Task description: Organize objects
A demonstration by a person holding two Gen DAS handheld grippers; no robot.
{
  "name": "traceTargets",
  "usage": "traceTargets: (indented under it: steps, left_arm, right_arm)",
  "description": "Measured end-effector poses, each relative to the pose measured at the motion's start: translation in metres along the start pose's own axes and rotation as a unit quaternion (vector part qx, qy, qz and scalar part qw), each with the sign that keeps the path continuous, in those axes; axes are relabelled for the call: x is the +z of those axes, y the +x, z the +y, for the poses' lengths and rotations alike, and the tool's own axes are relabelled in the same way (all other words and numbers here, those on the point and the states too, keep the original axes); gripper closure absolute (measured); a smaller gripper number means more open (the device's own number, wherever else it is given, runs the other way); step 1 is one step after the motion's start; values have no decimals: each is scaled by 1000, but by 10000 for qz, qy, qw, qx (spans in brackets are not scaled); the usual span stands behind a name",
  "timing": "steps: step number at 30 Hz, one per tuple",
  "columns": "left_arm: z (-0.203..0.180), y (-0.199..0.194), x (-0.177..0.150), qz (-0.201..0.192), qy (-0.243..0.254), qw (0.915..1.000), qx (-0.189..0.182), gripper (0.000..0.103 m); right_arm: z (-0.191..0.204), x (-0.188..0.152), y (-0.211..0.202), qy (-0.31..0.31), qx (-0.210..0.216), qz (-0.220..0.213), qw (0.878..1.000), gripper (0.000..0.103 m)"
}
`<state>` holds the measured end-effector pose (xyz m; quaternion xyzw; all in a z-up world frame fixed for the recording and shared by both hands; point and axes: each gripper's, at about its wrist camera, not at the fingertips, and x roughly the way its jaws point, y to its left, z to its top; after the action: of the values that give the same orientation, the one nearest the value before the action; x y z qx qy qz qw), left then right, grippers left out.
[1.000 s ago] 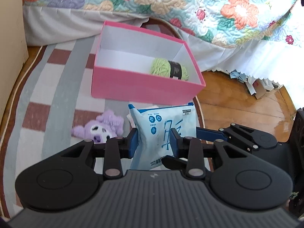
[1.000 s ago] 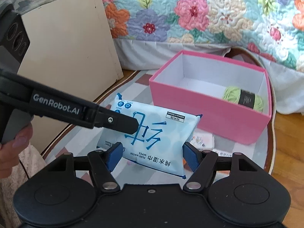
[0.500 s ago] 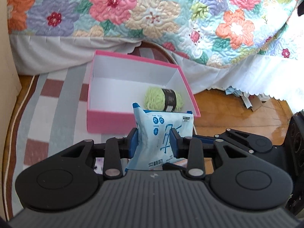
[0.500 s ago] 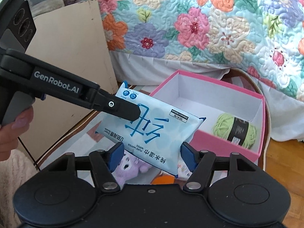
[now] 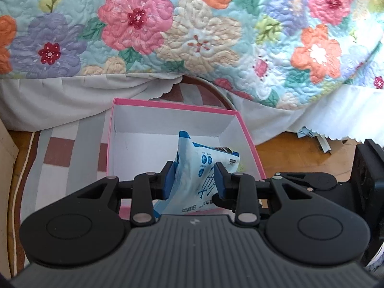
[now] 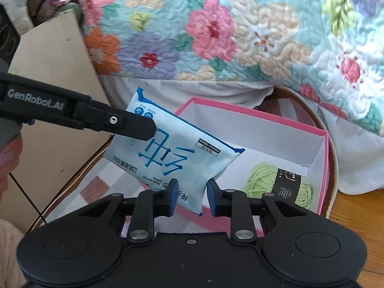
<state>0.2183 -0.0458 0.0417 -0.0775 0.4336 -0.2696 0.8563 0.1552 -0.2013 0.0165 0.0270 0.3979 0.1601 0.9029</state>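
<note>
Your left tongs (image 5: 194,181) grip the wipes pack (image 5: 204,180), now carried above the pink box (image 5: 249,141). Your right tongs (image 6: 192,196) have just been closing, pinching its lower corner. Release it beside the green yarn (image 6: 260,180).

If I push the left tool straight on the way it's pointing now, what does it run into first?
Most likely the white floor of the pink box. The left tool, shut on the wipes pack, points down into the box. The pack's top corner would land first, possibly on the green yarn behind it; depth is unclear.
</note>
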Motion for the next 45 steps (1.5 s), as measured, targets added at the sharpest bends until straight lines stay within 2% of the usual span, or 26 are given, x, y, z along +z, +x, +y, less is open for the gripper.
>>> traceTargets:
  steps: [9, 17, 20, 24, 28, 32, 36, 45]
  left_arm:
    - [23, 64, 19, 440, -251, 9985, 208, 70]
    - [44, 107, 24, 748, -444, 9953, 428, 70]
    - [44, 121, 26, 873, -375, 9941, 519, 69]
    - [45, 143, 24, 1340, -425, 9883, 586, 68]
    - [44, 153, 24, 1347, -401, 9874, 720, 68]
    - [53, 158, 21, 1415, -561, 9861, 671, 68]
    - [54, 159, 20, 1381, -511, 9862, 756, 68]
    - [57, 172, 15, 1340, -520, 9872, 692, 68]
  right_arm:
    - [-43, 24, 44, 340, 70, 121, 9993, 76]
    - [-47, 23, 75, 309, -11, 308, 9990, 76]
    - [-48, 21, 86, 288, -96, 410, 9987, 76]
    - [-47, 19, 104, 157, -355, 731, 9966, 76]
    - [-48, 19, 116, 145, -465, 876, 9950, 76]
    - [-51, 21, 123, 219, -476, 1009, 9935, 76]
    - [-48, 24, 130, 259, -508, 1113, 9921, 76]
    - [-59, 22, 138, 456, -509, 1294, 9892, 76]
